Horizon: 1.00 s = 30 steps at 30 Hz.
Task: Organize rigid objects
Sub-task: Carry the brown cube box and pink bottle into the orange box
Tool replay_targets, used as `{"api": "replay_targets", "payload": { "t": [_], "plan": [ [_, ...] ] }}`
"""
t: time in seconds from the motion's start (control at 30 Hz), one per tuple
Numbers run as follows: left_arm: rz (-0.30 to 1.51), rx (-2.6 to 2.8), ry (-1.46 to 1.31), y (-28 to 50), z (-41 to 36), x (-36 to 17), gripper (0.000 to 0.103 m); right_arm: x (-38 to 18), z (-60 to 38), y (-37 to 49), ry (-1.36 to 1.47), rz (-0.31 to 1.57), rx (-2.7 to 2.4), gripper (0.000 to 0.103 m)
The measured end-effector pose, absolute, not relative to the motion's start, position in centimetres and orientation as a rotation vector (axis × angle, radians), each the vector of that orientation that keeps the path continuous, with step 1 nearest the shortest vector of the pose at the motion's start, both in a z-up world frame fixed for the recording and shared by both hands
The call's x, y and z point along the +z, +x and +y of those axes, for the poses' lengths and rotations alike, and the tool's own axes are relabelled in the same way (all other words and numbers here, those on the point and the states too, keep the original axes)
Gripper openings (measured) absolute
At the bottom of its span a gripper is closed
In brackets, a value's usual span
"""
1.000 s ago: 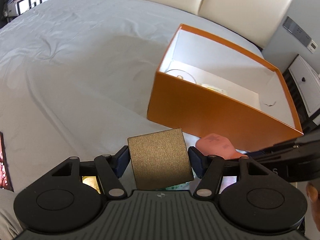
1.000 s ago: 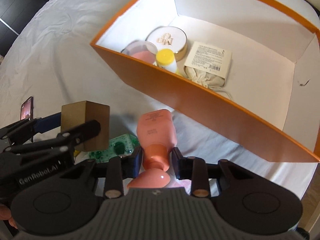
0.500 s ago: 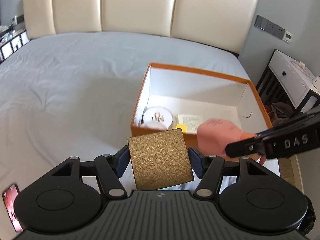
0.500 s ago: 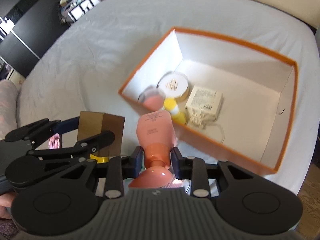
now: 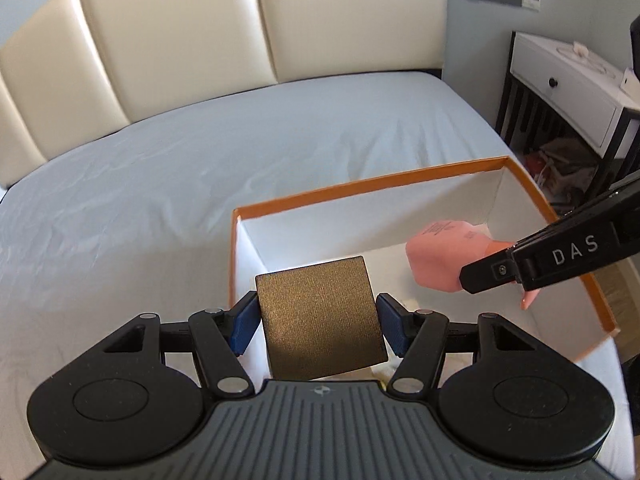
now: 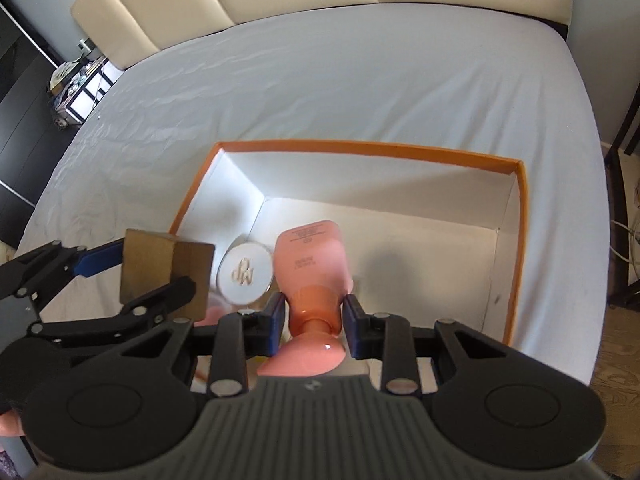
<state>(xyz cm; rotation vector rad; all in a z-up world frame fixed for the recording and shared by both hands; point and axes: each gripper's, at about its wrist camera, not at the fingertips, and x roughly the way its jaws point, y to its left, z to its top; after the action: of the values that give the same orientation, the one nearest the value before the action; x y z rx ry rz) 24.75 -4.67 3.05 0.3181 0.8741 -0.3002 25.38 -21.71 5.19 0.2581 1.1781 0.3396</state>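
My left gripper (image 5: 318, 322) is shut on a gold-brown cube box (image 5: 320, 314) and holds it above the near left part of the orange box (image 5: 360, 184). My right gripper (image 6: 315, 316) is shut on a pink tube (image 6: 312, 264) by its neck and holds it over the white inside of the orange box (image 6: 520, 216). The pink tube also shows in the left wrist view (image 5: 444, 256), and the gold cube box in the right wrist view (image 6: 160, 272). A round white compact (image 6: 244, 274) lies in the box under the grippers.
The orange box sits on a bed with a pale grey sheet (image 5: 160, 184). A cream padded headboard (image 5: 160, 52) stands behind. A white nightstand (image 5: 576, 80) is at the right of the bed. Dark furniture (image 6: 24, 112) is at the left.
Both grippers have risen from the sheet and moved forward over the orange box, each still holding its object. The box now lies below them instead of ahead.
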Motion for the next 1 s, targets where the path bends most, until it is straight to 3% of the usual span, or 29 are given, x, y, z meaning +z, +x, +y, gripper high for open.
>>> {"api": "replay_targets", "payload": {
  "t": [0.5, 0.8, 1.0],
  "plan": [
    [0.975, -0.297, 0.451, 31.8, -7.8, -4.8, 0.072, -2.0, -20.3, 34.4, 0.306, 1.284, 0.369, 0.031],
    [0.978, -0.244, 0.591, 31.3, -9.2, -6.3, 0.073, -4.0, -19.9, 35.5, 0.328, 1.329, 0.368, 0.03],
    [0.97, -0.259, 0.544, 30.7, -8.5, -5.3, 0.075, -4.4, -19.5, 35.8, 0.338, 1.338, 0.361, 0.03]
  ]
}}
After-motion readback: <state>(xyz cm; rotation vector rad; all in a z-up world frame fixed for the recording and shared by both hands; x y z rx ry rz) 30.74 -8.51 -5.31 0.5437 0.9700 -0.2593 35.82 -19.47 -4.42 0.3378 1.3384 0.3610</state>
